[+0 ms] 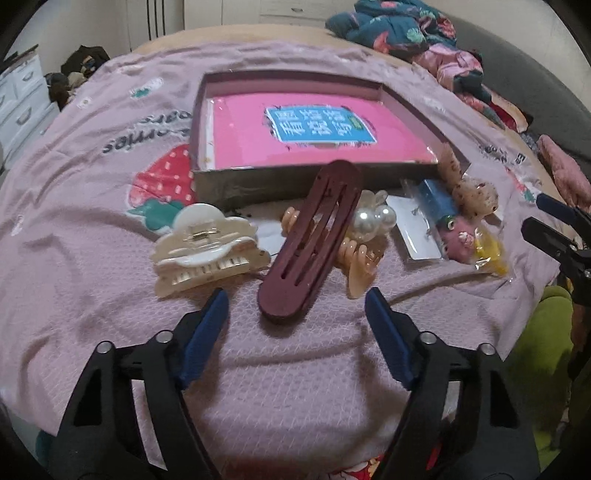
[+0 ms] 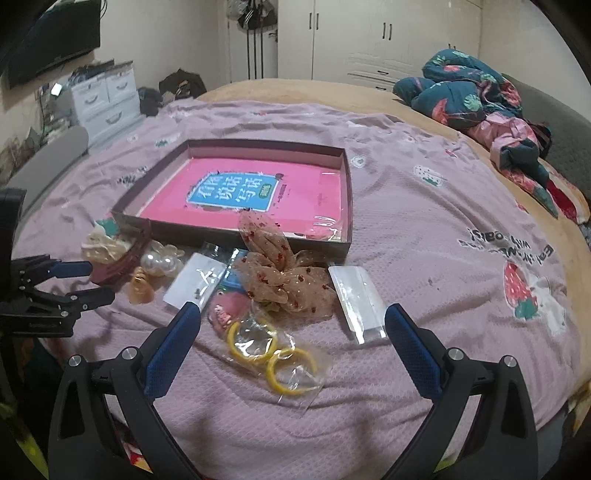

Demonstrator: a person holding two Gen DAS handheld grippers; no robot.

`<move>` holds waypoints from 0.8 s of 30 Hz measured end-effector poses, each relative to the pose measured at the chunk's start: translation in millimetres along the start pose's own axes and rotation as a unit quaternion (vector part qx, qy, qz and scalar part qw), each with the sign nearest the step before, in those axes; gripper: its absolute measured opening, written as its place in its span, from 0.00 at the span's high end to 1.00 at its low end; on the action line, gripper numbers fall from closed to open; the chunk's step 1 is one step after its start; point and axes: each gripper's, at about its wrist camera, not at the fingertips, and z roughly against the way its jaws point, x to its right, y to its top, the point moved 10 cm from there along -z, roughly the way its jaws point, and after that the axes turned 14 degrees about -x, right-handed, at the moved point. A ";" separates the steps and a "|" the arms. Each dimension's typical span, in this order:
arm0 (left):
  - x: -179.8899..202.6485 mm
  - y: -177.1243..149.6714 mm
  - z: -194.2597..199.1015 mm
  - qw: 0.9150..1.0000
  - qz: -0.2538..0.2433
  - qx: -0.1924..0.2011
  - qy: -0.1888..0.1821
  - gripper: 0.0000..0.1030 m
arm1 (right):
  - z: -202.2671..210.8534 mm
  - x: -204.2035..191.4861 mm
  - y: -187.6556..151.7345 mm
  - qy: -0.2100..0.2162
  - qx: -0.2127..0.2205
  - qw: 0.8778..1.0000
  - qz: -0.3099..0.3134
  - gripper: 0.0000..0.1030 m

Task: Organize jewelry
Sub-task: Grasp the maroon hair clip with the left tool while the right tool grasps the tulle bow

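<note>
box lay mid-frame on blanket, book inside | long barrette leaned before box's near wall, over pearl clip | claw clip to its left | packets and scrunchie to right | quilt upper right

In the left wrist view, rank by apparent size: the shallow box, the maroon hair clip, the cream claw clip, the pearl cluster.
1. shallow box
2. and 3. maroon hair clip and cream claw clip: look alike, unranked
4. pearl cluster, smallest
</note>
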 end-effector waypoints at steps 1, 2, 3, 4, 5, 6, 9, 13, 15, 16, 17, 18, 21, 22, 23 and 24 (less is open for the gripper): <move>-0.2 1.9 -1.0 1.000 0.001 0.001 0.000 0.35 | -5.1 0.0 1.4 -0.004 -0.004 1.000 0.004 0.04; 0.5 3.1 -1.5 1.000 0.002 0.002 -0.002 0.35 | -9.7 -0.2 3.2 -0.007 -0.007 1.000 0.005 0.04; 1.5 5.6 -2.7 1.000 0.001 0.003 -0.008 0.35 | -13.3 -1.3 5.3 -0.006 -0.009 1.000 0.007 0.05; 2.2 7.0 -3.7 1.000 0.000 0.003 -0.010 0.37 | -17.4 -1.6 8.7 -0.005 -0.009 1.000 0.007 0.05; 2.6 8.0 -5.8 1.000 -0.001 0.001 -0.012 0.41 | -20.3 -2.8 11.5 -0.004 -0.009 1.000 0.009 0.08; 2.8 9.4 -8.3 1.000 -0.001 -0.002 -0.013 0.42 | -24.0 -3.9 14.4 -0.005 -0.010 1.000 0.013 0.21; 5.5 11.8 -13.4 1.000 -0.001 -0.005 -0.020 0.48 | -37.3 -8.2 20.6 0.006 -0.024 0.999 0.021 0.41; 5.7 12.9 -15.2 1.000 -0.001 0.001 -0.024 0.57 | -48.8 -15.3 21.6 0.022 -0.036 0.999 0.033 0.73; 4.3 12.3 -14.5 0.999 0.004 0.005 -0.033 0.69 | -47.3 -18.2 21.5 0.030 -0.029 0.999 0.035 0.79; 3.8 12.0 -14.1 0.999 0.006 0.007 -0.038 0.71 | -45.3 -18.6 21.4 0.034 -0.025 0.998 0.036 0.82; 3.3 11.4 -14.0 0.999 0.006 0.008 -0.041 0.71 | -42.4 -19.1 21.3 0.039 -0.020 0.998 0.037 0.86; 3.7 11.2 -14.0 0.999 0.004 0.008 -0.041 0.71 | -39.4 -19.2 21.5 0.042 -0.015 0.998 0.036 0.88; 6.2 9.8 -12.3 0.999 0.001 0.012 -0.043 0.73 | -27.5 -18.7 24.5 0.060 0.002 0.998 0.029 0.91; 7.3 8.5 -11.3 0.999 0.002 0.013 -0.047 0.74 | -22.7 -18.6 25.6 0.064 0.008 0.998 0.028 0.91; 8.2 7.4 -9.9 0.999 0.002 0.014 -0.050 0.74 | -18.7 -18.7 26.4 0.067 0.013 0.997 0.028 0.93; 8.7 6.5 -8.4 0.999 0.003 0.015 -0.052 0.74 | -14.2 -19.3 27.1 0.071 0.019 0.997 0.028 0.93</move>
